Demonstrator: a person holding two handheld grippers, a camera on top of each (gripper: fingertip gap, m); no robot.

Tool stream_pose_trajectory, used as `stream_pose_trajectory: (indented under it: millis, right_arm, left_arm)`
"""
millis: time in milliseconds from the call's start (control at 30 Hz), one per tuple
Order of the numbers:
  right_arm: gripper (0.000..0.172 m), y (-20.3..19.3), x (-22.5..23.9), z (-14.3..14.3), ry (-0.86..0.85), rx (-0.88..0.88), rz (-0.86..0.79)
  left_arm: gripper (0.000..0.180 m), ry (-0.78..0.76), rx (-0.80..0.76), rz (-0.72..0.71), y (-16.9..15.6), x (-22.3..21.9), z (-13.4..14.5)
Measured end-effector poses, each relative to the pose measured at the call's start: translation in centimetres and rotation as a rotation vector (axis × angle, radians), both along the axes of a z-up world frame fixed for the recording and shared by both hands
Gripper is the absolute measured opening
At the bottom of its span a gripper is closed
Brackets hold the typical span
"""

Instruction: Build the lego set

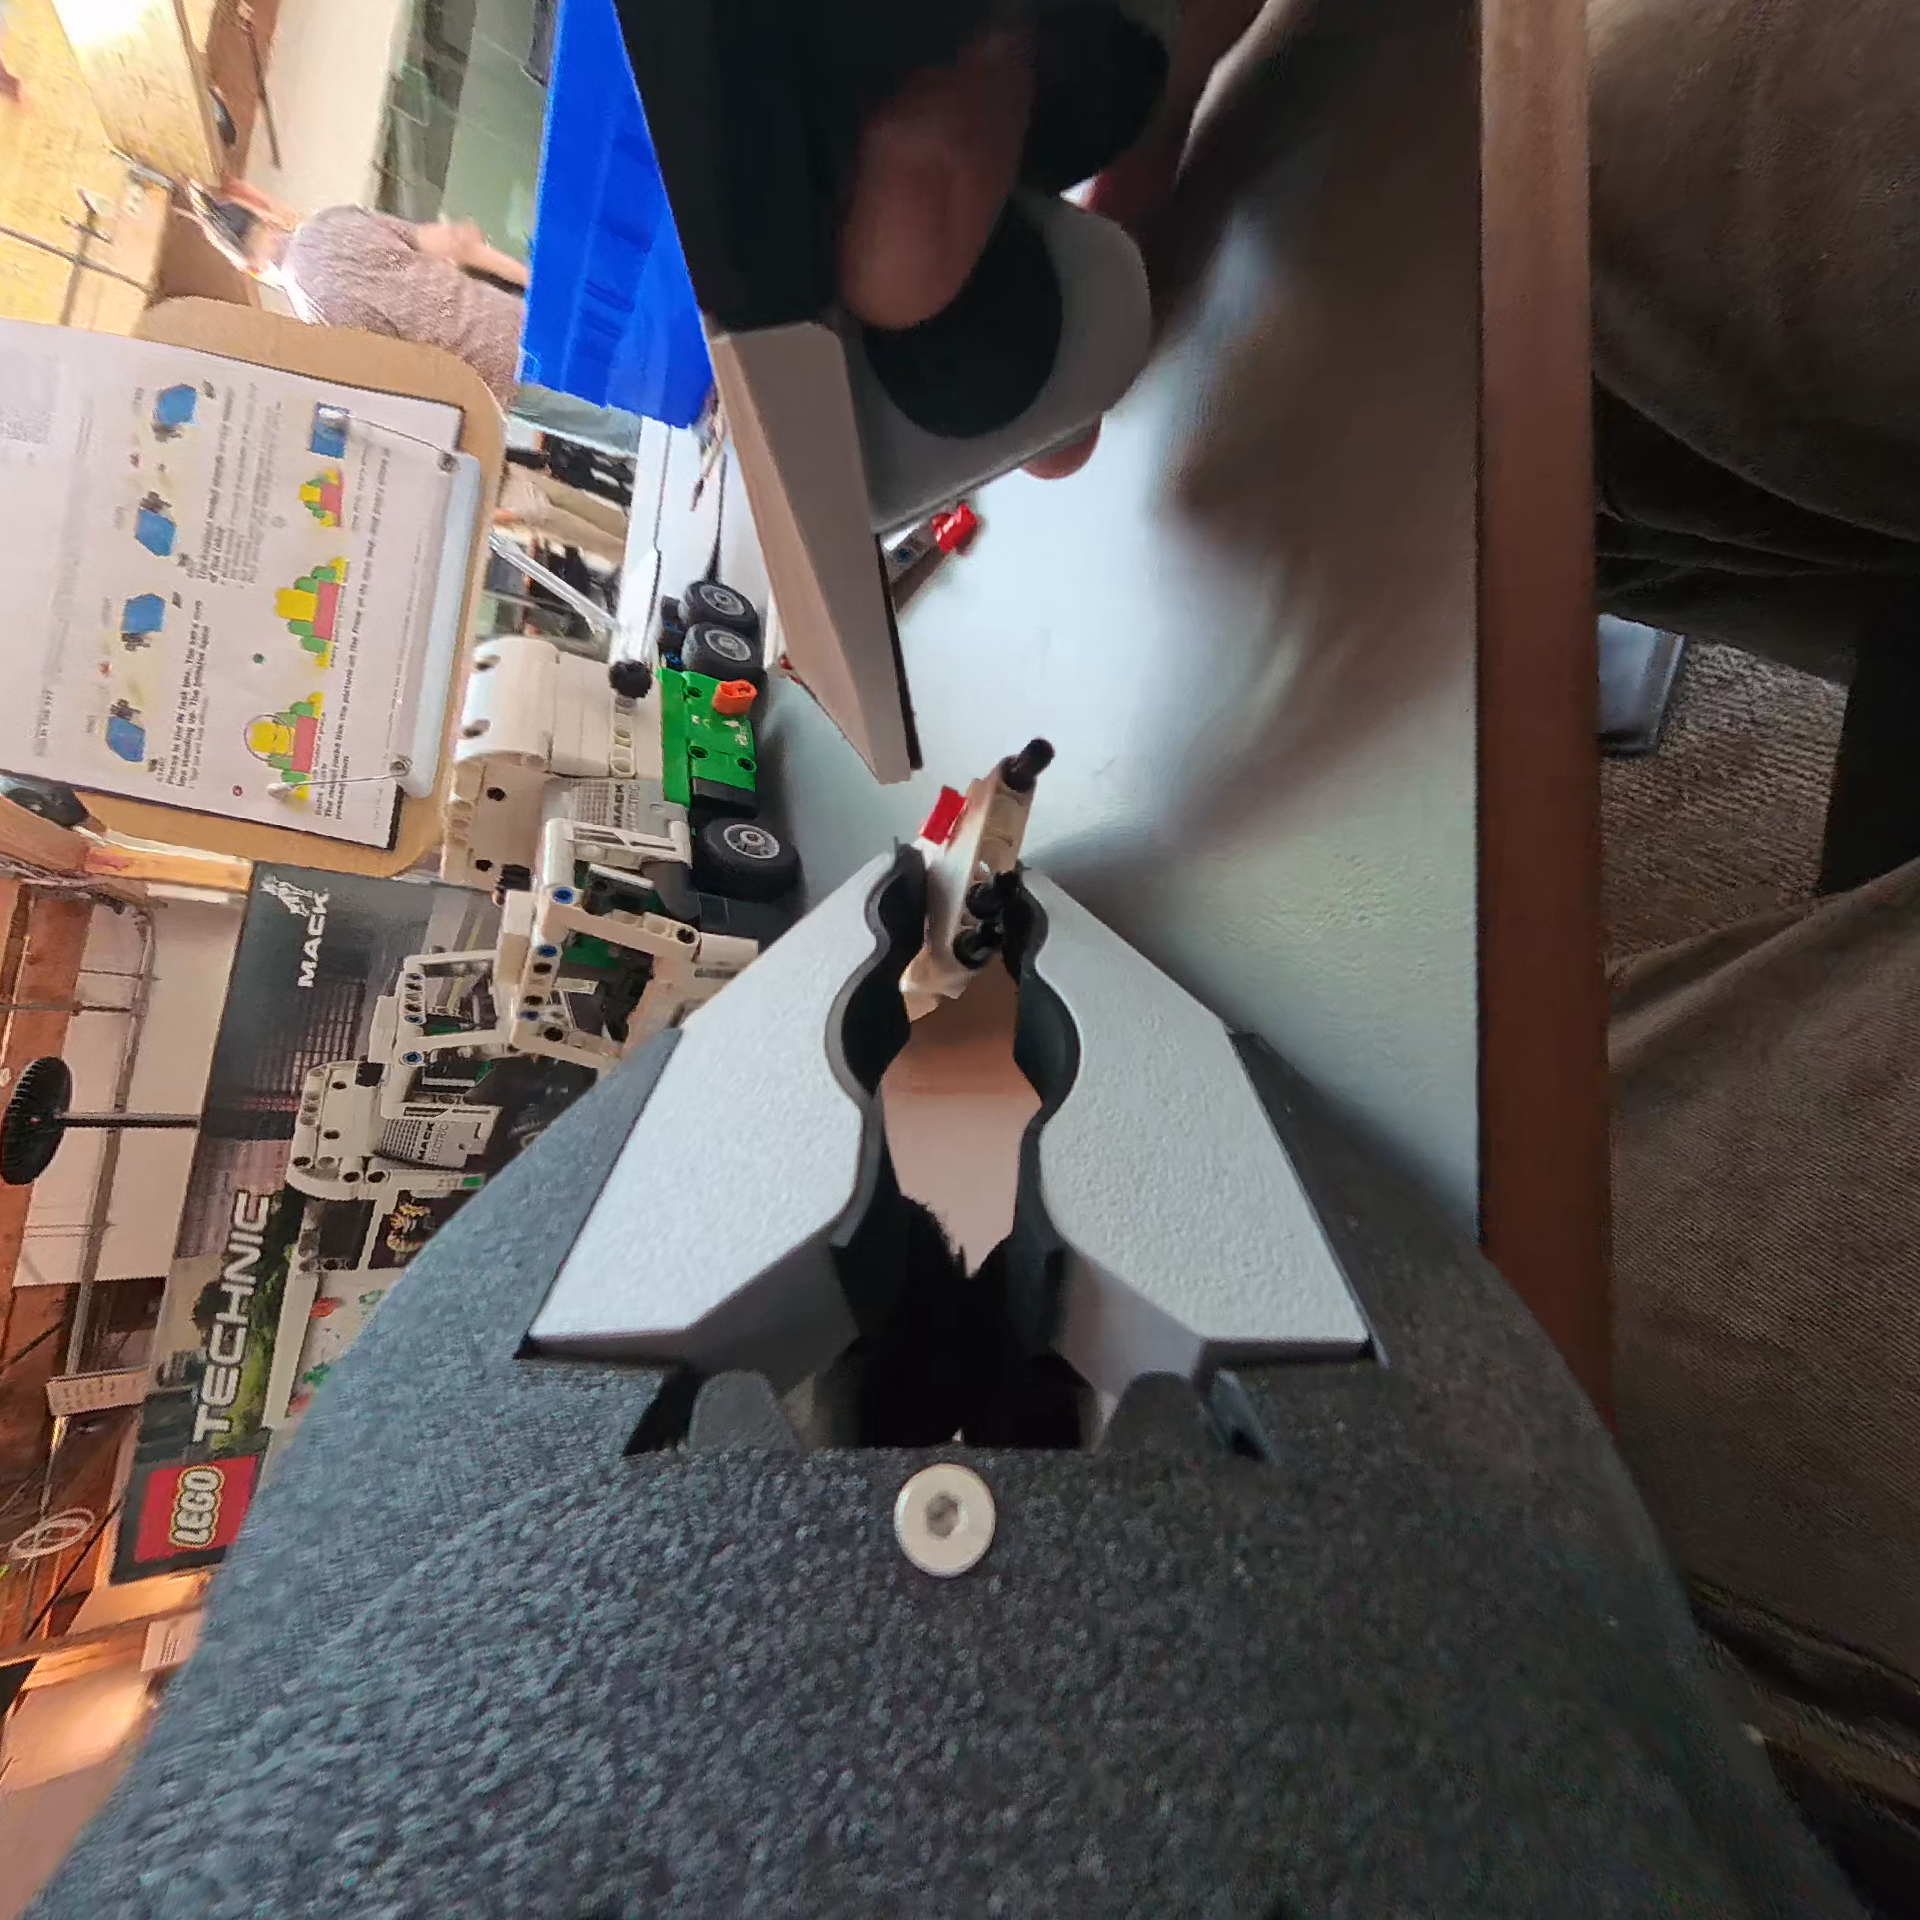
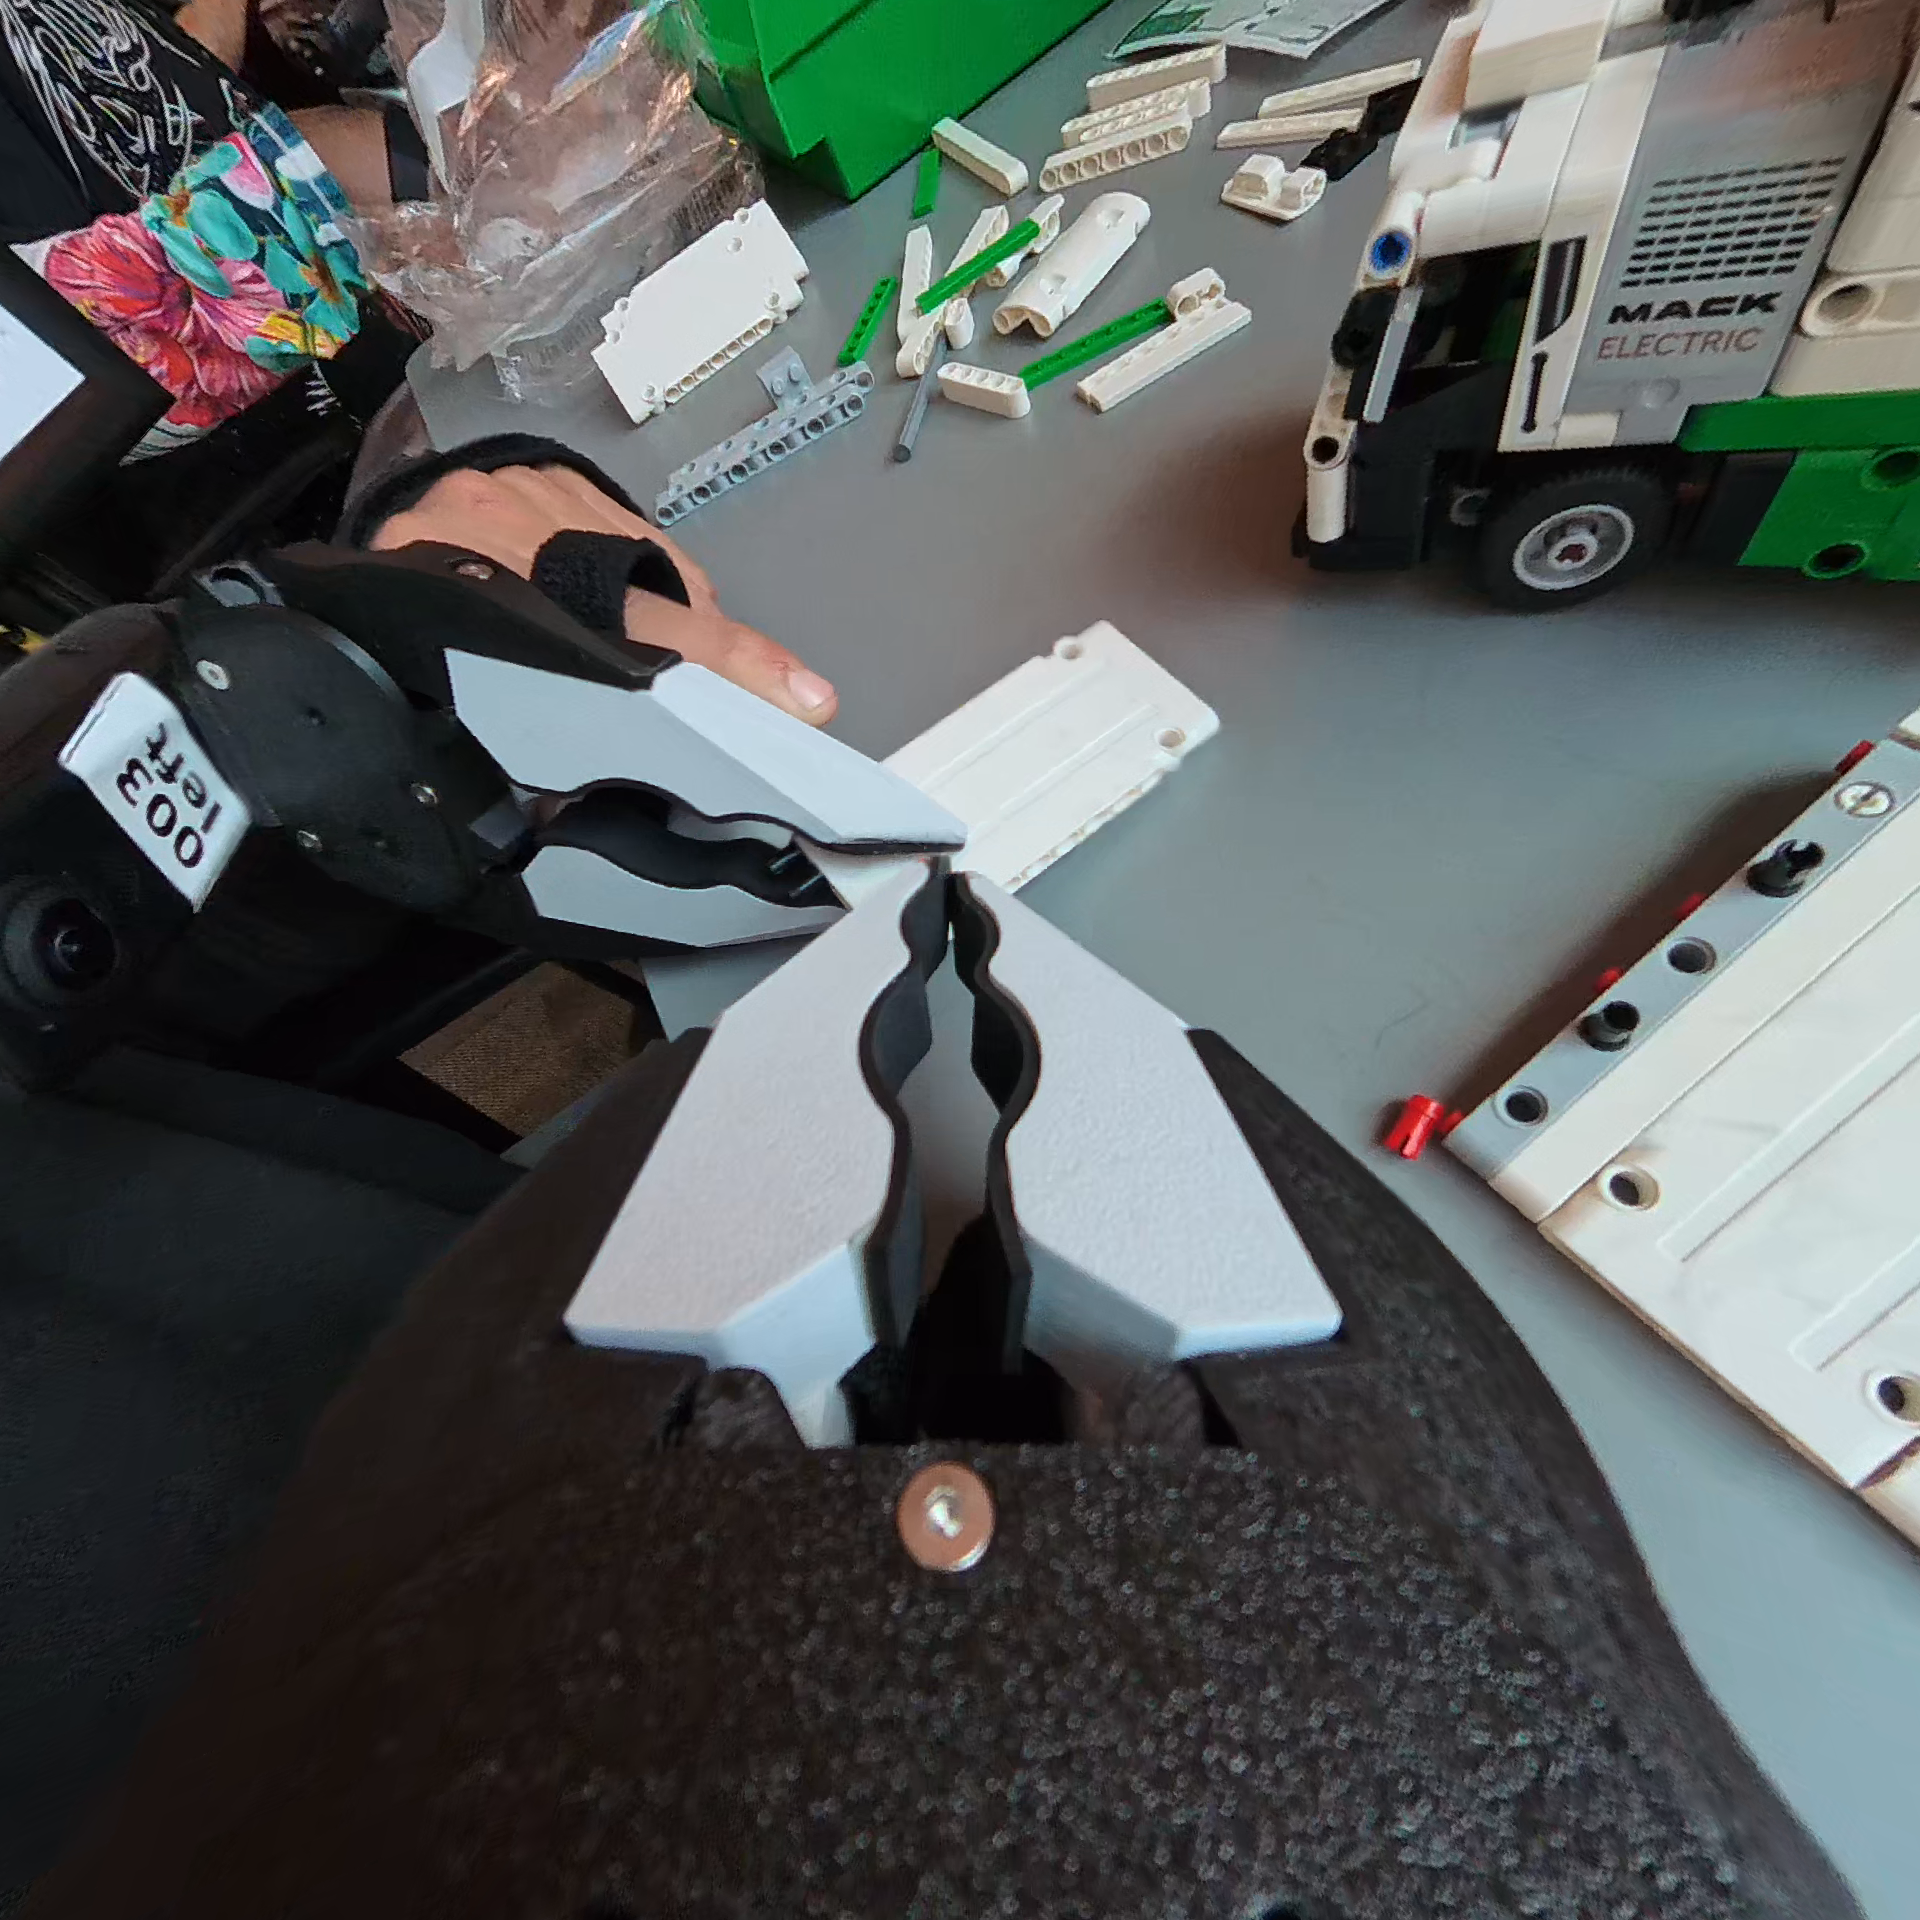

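Two claws meet: left claw (image 1: 961, 894) pinches a white pinned beam (image 1: 971, 883), right claw (image 2: 948, 899) nearly closed, seemingly empty; bumping could dislodge it onto the counter (image 2: 1299, 831).

Toy truck (image 2: 1642, 312) stood far right on tabletop (image 2: 1195, 540); loose pieces (image 2: 1039, 281) lay left of it, flat panel (image 2: 1049, 748) nearer.

Each hand-held gripper (image 2: 948, 883) has a grainy black body, one silver screw (image 2: 944, 1516), and pale grey fingers (image 2: 1091, 1091) lined with wavy black pads (image 2: 902, 1023). A black strap (image 2: 608, 577) wraps the hand (image 2: 582, 551).
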State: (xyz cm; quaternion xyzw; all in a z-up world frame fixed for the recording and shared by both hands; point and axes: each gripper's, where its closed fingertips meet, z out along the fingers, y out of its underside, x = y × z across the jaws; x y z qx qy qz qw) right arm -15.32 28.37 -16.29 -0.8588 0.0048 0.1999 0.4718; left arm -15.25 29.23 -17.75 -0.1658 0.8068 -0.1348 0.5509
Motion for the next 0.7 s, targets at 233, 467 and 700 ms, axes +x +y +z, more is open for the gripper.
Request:
stream_pose_trajectory:
  millis: [233,467,700]
  right_arm:
    - [0.0,-0.6,0.7,1.3,-0.022,0.061,0.002]
    - [0.007,-4.6,3.5,0.8,-0.105,0.08,-0.069]
    - [0.01,-8.2,5.5,0.3,-0.12,0.086,-0.195]
  left_arm:
    - [0.018,0.116,-0.098,0.058,-0.4,-0.4,-0.4]
    - [0.033,0.285,-0.423,0.13,-1.3,-0.5,-0.4]
    - [0.04,0.362,-0.567,0.142,-3.3,0.1,-0.5]
